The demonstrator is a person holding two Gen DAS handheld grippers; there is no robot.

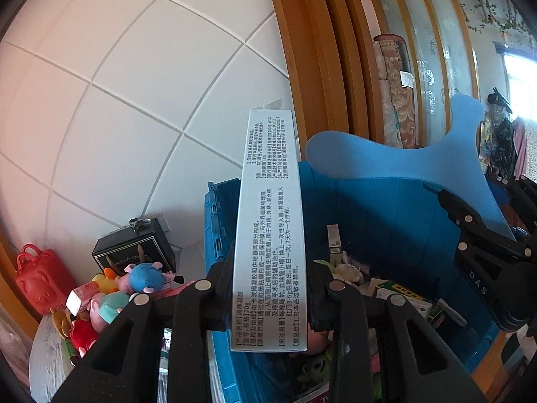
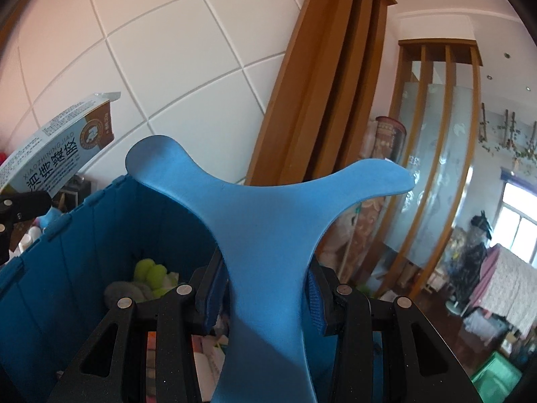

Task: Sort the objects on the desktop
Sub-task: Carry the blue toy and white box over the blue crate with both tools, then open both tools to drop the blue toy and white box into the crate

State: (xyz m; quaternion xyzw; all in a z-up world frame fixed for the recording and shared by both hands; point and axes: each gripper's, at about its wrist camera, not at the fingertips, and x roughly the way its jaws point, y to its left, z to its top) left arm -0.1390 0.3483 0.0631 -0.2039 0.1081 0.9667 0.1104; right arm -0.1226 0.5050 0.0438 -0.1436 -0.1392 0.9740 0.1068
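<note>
My left gripper (image 1: 270, 288) is shut on a long pale-blue medicine box (image 1: 270, 235) printed with Chinese text, held upright over the blue folding crate (image 1: 396, 208). The box also shows in the right wrist view (image 2: 50, 154) at the left edge. My right gripper (image 2: 265, 288) is shut on a flat blue three-lobed foam piece (image 2: 265, 221), held above the same crate (image 2: 84, 235). The foam piece (image 1: 419, 161) and right gripper (image 1: 476, 235) appear at the right of the left wrist view. The crate holds small boxes and plush toys.
Left of the crate on the grey table (image 1: 47, 362) lie several plush toys (image 1: 110, 295), a black box (image 1: 134, 252) and a red plastic case (image 1: 42, 278). A white tiled wall (image 1: 134, 100) and wooden slats (image 1: 319, 67) stand behind. A green bin (image 2: 496, 372) sits on the floor.
</note>
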